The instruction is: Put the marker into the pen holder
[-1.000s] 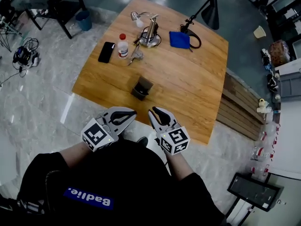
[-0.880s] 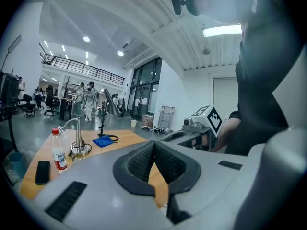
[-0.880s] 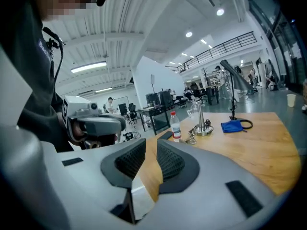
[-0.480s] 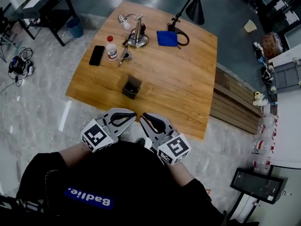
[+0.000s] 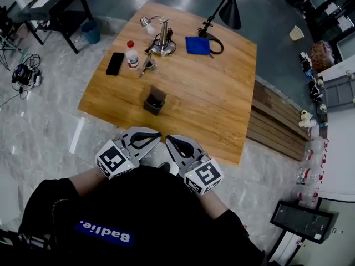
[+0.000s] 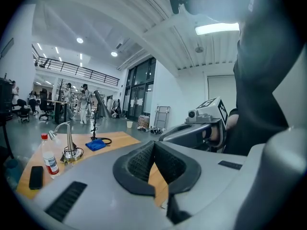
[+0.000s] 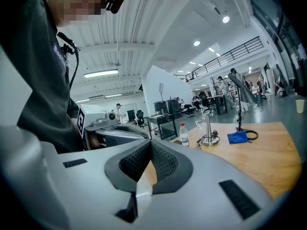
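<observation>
The dark square pen holder (image 5: 155, 101) stands upright near the front of the wooden table (image 5: 222, 98). A small slim object (image 5: 147, 65) lies beside the bottle; it is too small to tell whether it is the marker. Both grippers hang close to my body, short of the table's front edge. My left gripper (image 5: 158, 136) (image 6: 154, 145) is shut and empty. Just to its right, my right gripper (image 5: 168, 139) (image 7: 151, 145) is also shut, holding nothing. The tips of the two nearly meet. Each gripper view shows the other gripper alongside.
At the table's far side are a black phone (image 5: 115, 64), a red-capped bottle (image 5: 131, 55), a metal desk lamp (image 5: 161, 37), a blue cloth (image 5: 197, 45) and a black cable loop (image 5: 215, 44). Wooden planks (image 5: 277, 121) lie on the floor to the right.
The right gripper has drawn slightly left, closer to the left one. The head view has shifted, so the table sits a little farther up. Both grippers stay shut.
</observation>
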Demonstrator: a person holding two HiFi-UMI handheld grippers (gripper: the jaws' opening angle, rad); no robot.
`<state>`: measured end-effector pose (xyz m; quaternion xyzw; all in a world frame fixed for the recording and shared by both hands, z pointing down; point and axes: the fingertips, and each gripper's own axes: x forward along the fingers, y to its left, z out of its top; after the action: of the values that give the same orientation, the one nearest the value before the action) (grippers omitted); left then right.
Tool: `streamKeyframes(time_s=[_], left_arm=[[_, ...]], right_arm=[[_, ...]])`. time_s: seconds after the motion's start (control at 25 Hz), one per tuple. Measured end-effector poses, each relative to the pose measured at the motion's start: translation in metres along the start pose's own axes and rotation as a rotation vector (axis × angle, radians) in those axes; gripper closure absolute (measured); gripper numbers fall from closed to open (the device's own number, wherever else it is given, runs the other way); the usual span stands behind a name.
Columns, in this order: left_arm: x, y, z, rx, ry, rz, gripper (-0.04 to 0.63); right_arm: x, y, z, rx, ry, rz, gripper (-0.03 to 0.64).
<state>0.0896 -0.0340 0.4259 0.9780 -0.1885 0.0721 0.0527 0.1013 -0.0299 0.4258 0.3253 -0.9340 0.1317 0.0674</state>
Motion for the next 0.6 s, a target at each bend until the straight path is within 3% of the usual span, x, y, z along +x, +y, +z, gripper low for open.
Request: streamKeyframes(time_s=[0.6], left_arm=[[-0.0043, 0.0025, -0.0009, -0.006, -0.002, 0.026, 0.586]], right_arm=[[0.0048, 0.0035, -0.0036, 0.003, 0.014, 0.016, 0.611]])
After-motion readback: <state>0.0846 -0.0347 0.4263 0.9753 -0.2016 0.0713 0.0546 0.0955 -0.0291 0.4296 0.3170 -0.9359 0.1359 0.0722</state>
